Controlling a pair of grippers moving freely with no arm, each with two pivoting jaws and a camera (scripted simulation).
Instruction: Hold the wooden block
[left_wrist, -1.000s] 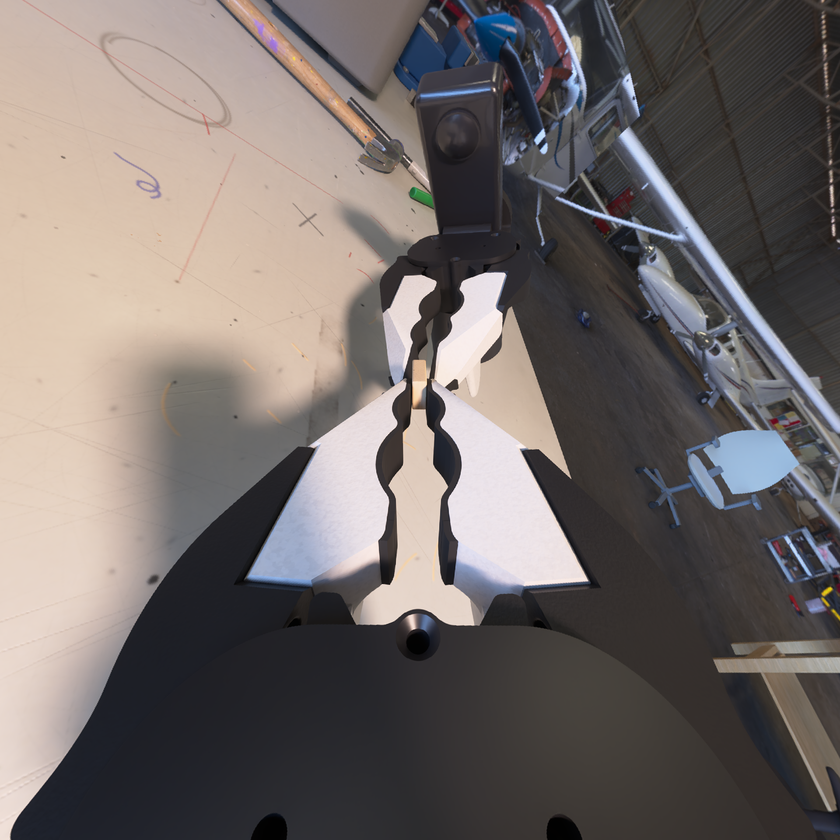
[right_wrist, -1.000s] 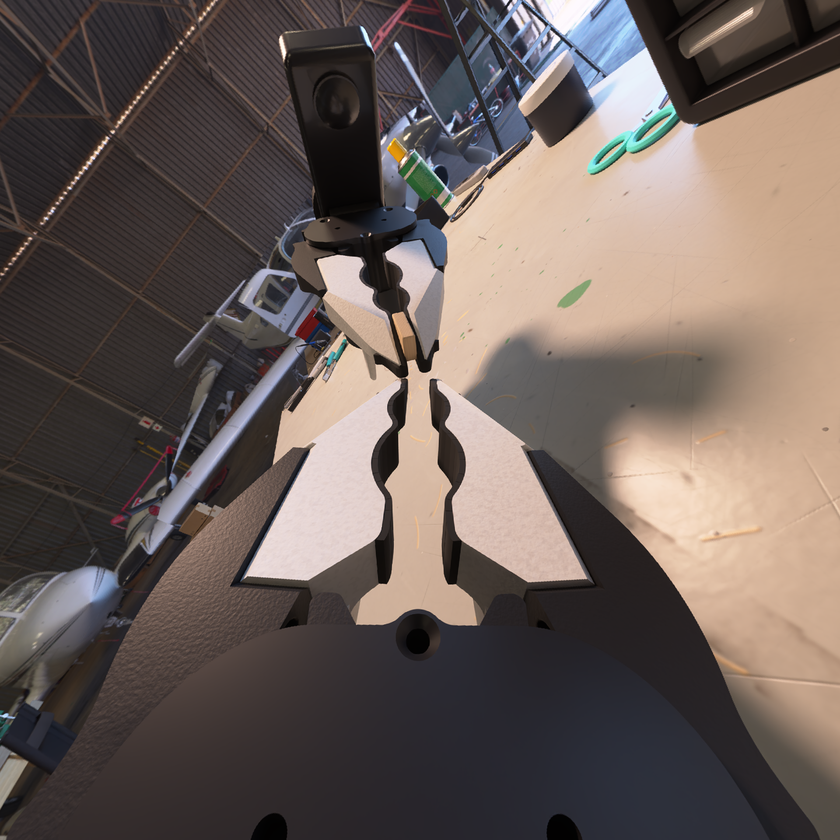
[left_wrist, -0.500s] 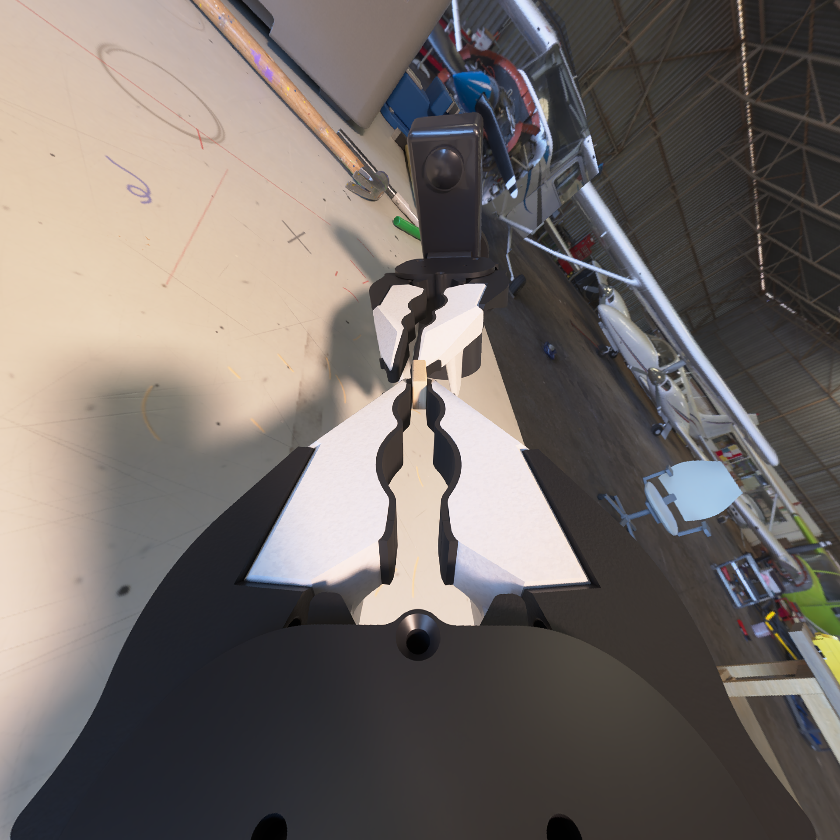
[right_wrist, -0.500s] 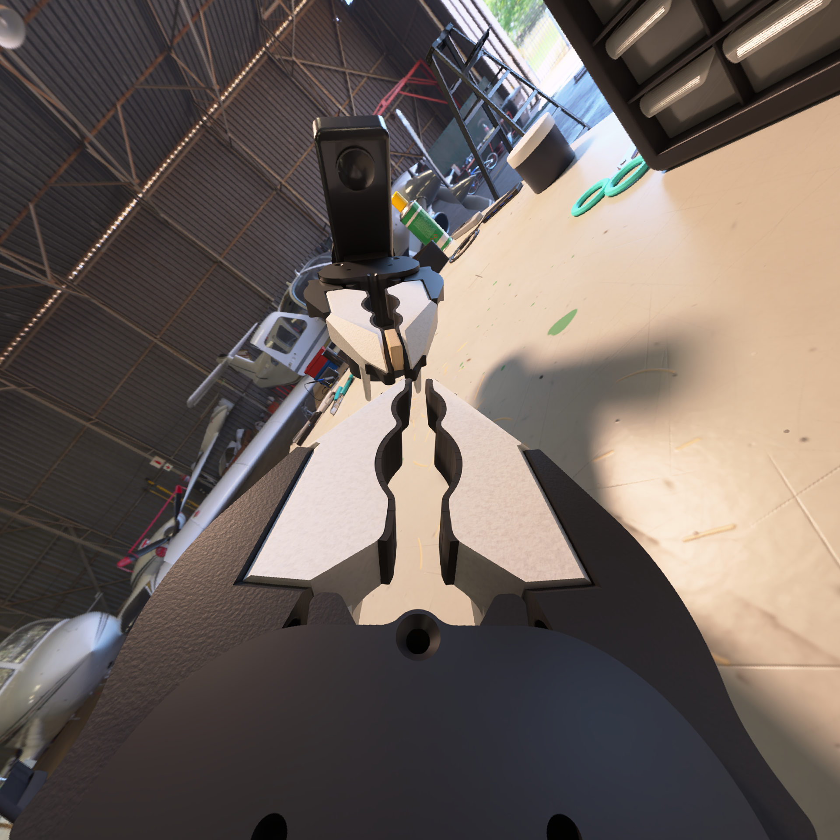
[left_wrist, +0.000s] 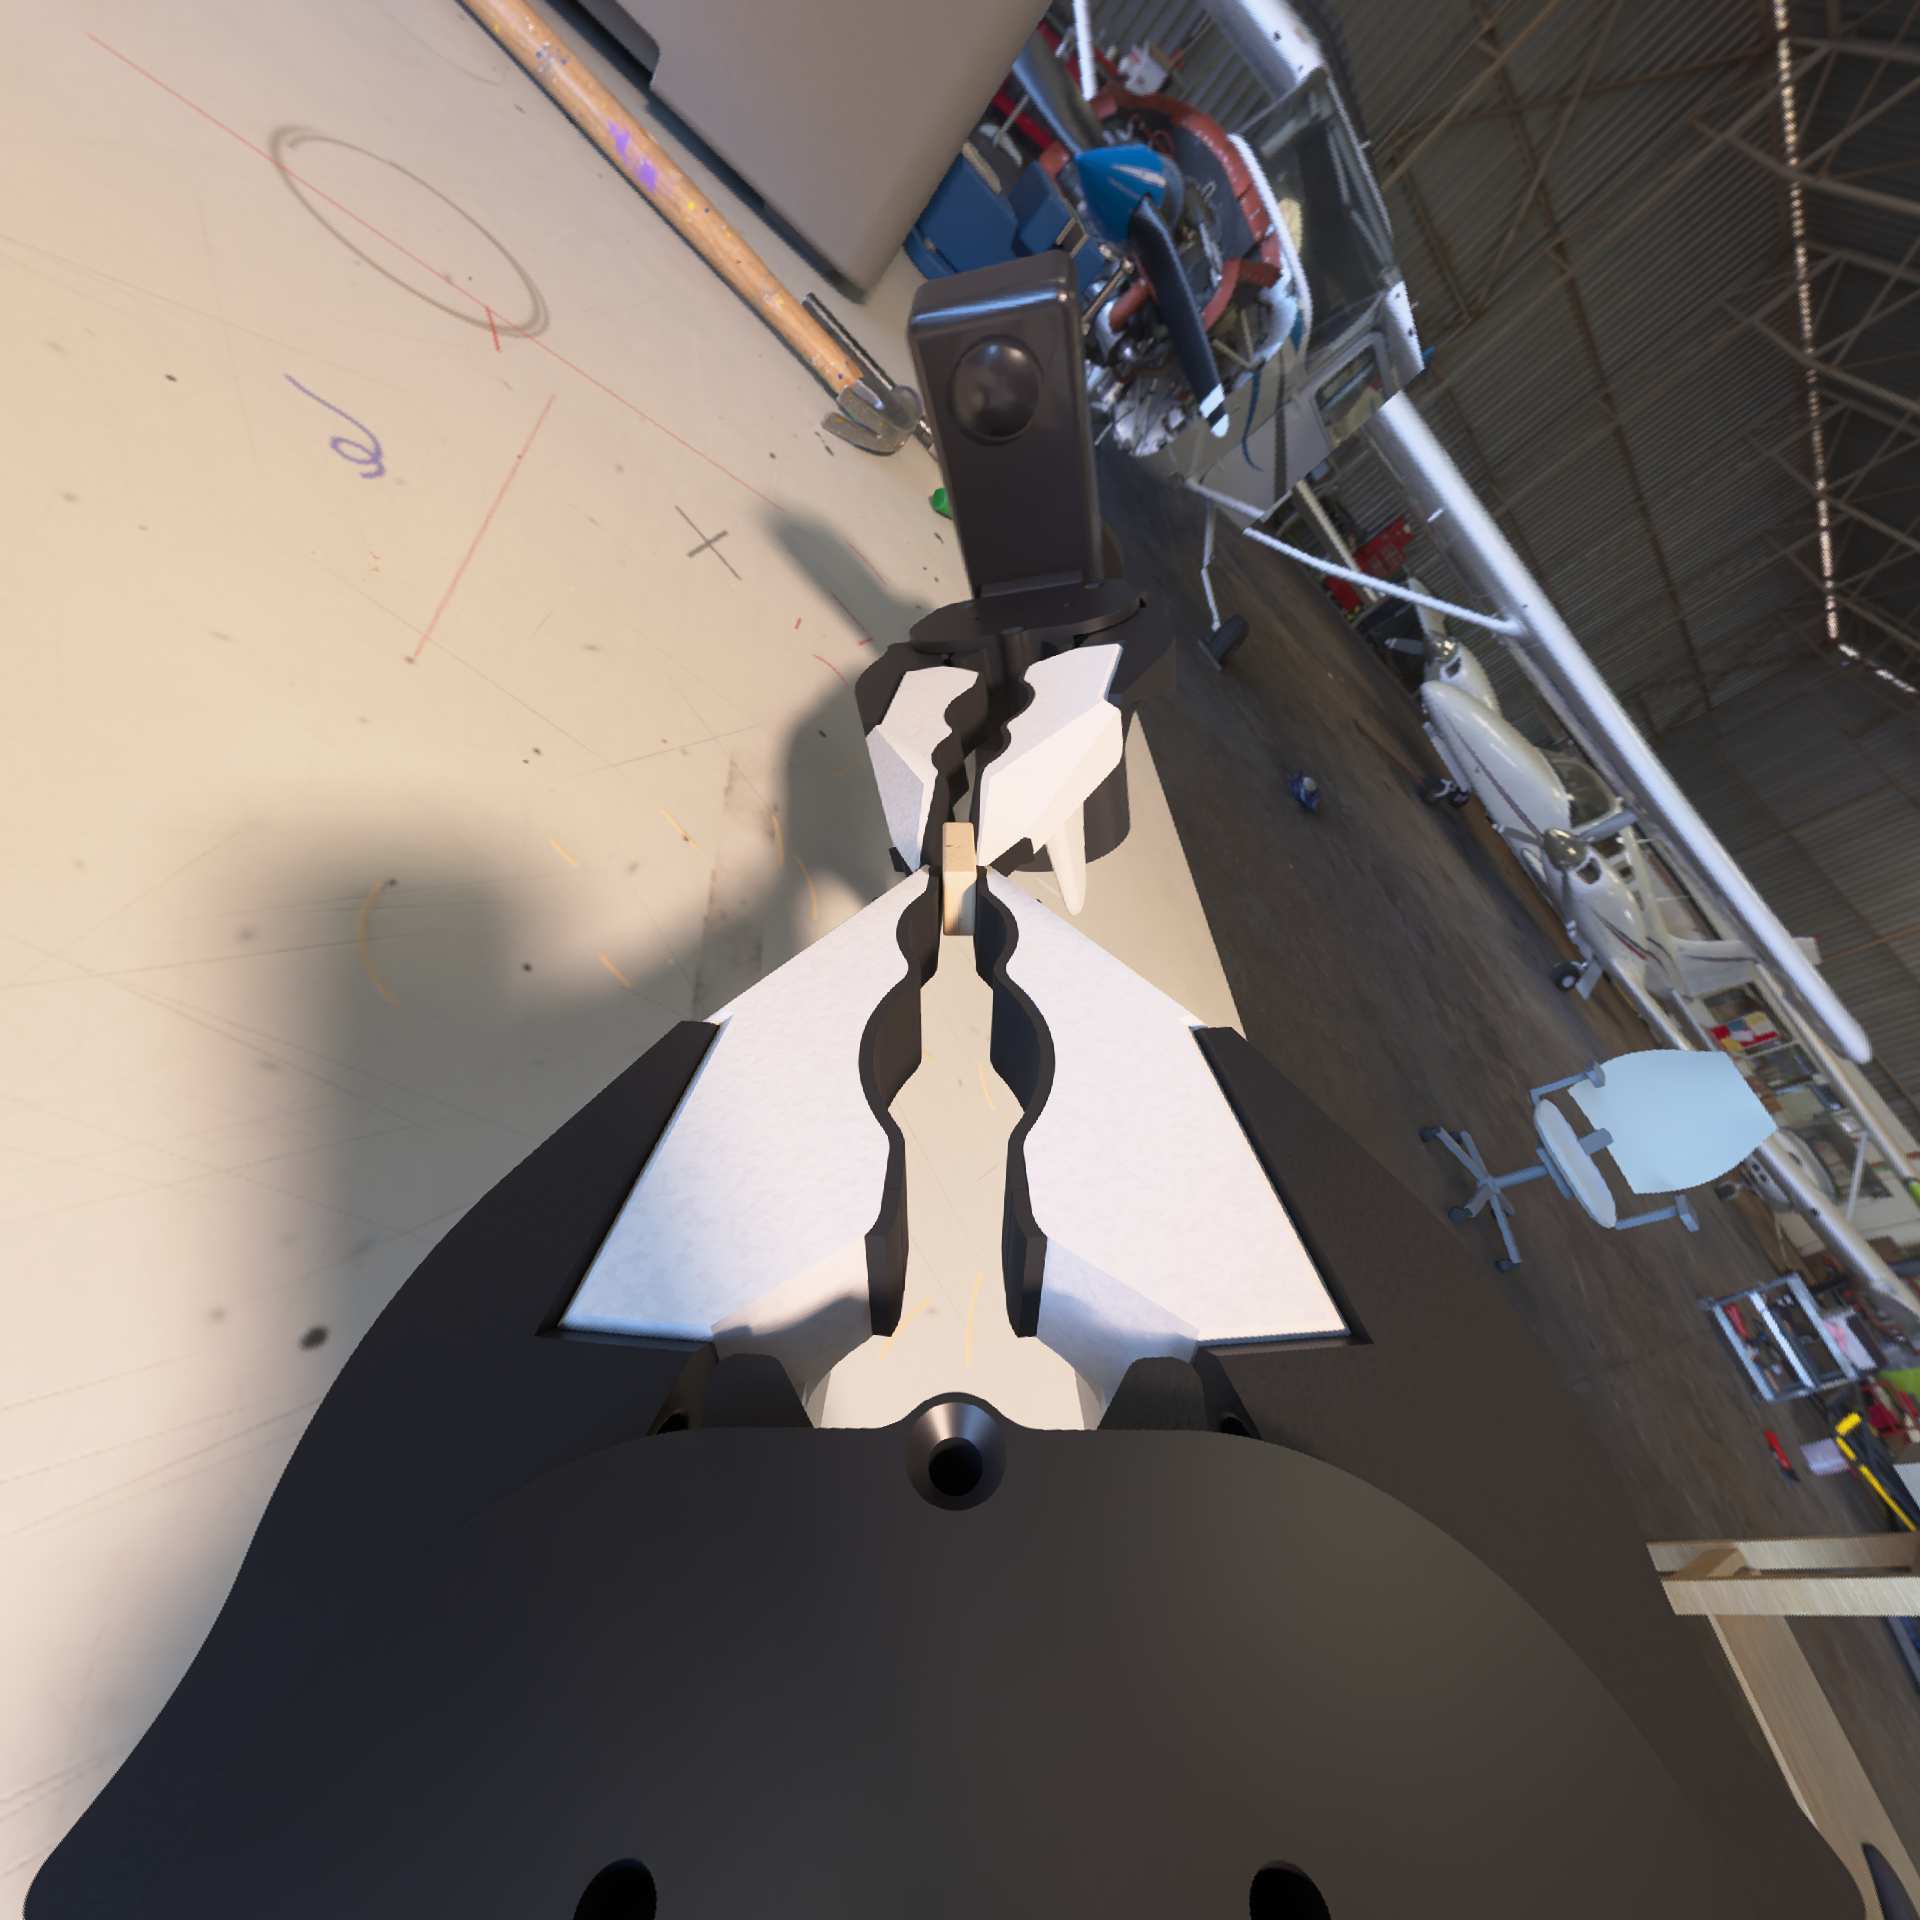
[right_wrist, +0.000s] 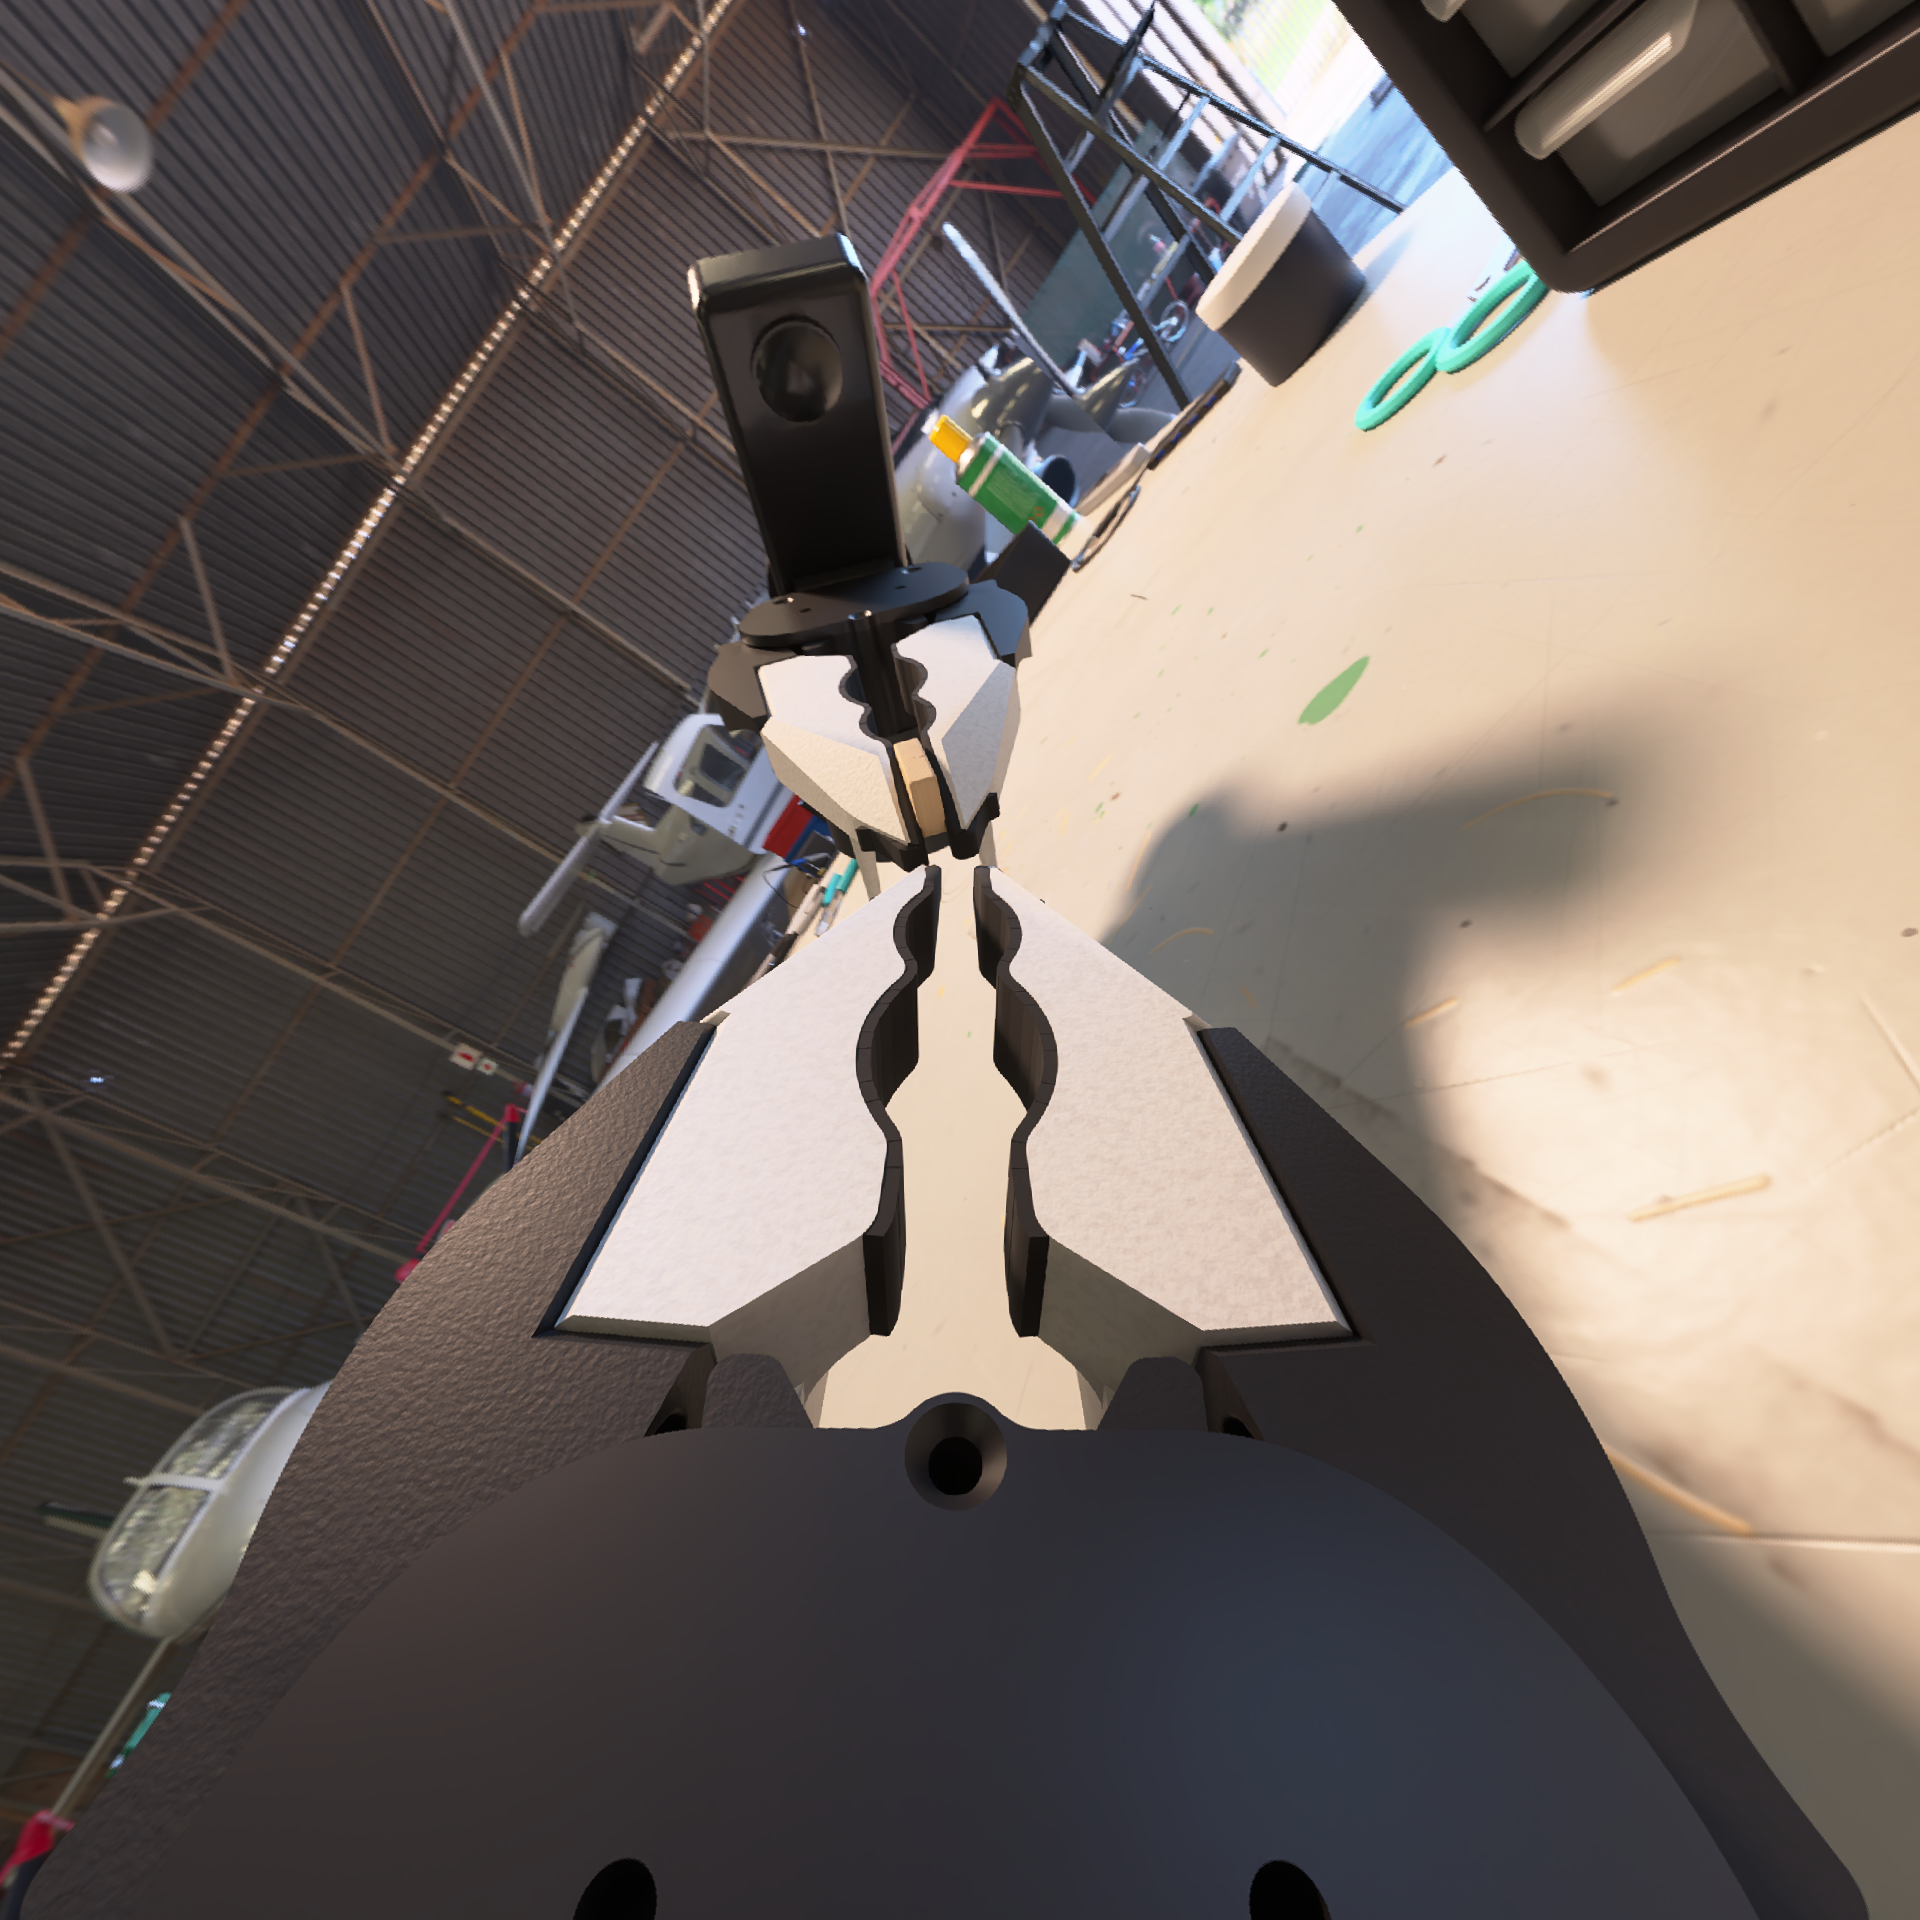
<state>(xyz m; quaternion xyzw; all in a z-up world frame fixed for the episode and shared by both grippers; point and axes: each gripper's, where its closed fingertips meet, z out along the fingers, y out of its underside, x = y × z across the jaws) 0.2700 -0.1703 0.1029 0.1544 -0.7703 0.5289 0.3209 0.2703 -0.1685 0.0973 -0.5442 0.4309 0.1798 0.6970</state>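
The wooden block (left_wrist: 957, 878) is a small pale piece clamped between the fingertips of my left gripper (left_wrist: 954, 883), held above the beige table (left_wrist: 312, 727). In the right wrist view the block (right_wrist: 923, 795) sits between the left gripper's white fingers (right_wrist: 831, 769), facing me. My right gripper (right_wrist: 957, 883) points tip to tip at the left one, just short of the block. Its jaws stand a narrow gap apart with nothing between them. In the left wrist view the right gripper (left_wrist: 951, 831) shows just beyond the block.
A long wooden-handled tool (left_wrist: 675, 197) and a small green object (left_wrist: 940, 502) lie on the far table. A green bottle (right_wrist: 1003, 478), green rings (right_wrist: 1449, 348), a dark bin (right_wrist: 1283, 281) and black shelving (right_wrist: 1662, 104) stand beyond. The table edge (left_wrist: 1195, 935) runs close by.
Both views have rolled and tilted. The facing gripper looks slightly smaller than a second ago. My right jaws have narrowed a little. The block stays in the left gripper.
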